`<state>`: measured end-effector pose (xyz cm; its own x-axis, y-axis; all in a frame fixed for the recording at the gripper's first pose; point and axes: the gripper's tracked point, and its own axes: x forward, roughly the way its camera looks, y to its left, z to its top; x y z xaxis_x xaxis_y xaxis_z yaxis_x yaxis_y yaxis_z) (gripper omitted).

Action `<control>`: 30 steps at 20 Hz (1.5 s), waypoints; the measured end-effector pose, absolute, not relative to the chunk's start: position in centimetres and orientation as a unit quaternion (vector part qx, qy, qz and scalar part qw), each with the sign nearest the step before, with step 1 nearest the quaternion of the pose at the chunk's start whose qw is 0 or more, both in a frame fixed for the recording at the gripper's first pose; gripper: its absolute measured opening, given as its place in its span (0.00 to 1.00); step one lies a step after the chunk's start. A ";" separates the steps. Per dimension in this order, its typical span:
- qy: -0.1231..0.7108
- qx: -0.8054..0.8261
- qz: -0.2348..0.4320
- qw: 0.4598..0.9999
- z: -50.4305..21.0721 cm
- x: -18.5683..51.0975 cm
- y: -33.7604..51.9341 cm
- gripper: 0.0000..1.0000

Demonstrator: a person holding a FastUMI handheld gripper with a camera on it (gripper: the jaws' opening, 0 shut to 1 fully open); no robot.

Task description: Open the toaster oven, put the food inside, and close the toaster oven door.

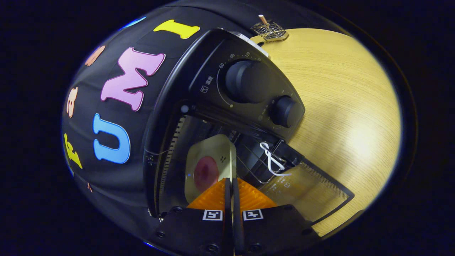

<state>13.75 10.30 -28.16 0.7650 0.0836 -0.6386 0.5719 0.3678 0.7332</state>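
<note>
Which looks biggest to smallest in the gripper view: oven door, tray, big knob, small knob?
1. Oven door, open
2. Tray, held edgewise in the shut gripper; its nearness inflates it
3. Big knob
4. Small knob

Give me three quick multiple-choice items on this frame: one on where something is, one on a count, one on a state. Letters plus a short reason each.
1. Where is the plate of food?
A. On the wooden table beside the oven
B. In the toaster oven's cavity, just ahead of the fingers
C. On top of the oven

2. How many knobs are on the oven's control panel?
A. One
B. Two
C. Four

3. What state is the oven door in?
A. Open, swung down
B. Fully closed
C. Removed and lying on the floor

Answers:
1. B: the plate, with a reddish item on it, sits within the toaster oven opening, and the gripper holds its edge between nearly closed fingers.
2. B: a large knob and a small knob show.
3. A: the glass door hangs open over the table.
</note>
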 end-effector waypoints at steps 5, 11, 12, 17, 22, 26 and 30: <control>0.290 0.522 -0.177 0.782 -28.2 14.5 10.2 0.07; 0.292 0.514 -0.141 0.794 -26.8 13.9 11.5 0.50; 0.288 0.508 -0.131 0.801 -26.0 13.6 11.9 0.62; 0.333 0.438 -0.084 0.831 -25.1 9.6 13.9 0.99; 0.364 0.361 -0.034 0.858 -24.0 4.1 15.5 0.99; 0.408 0.250 -0.015 0.878 -26.0 -0.8 15.4 0.99; 0.452 0.137 0.001 0.881 -29.0 -3.5 15.3 1.00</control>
<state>-3.48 15.32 -29.03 0.5908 0.1247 -0.7971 0.1224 0.9627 0.2413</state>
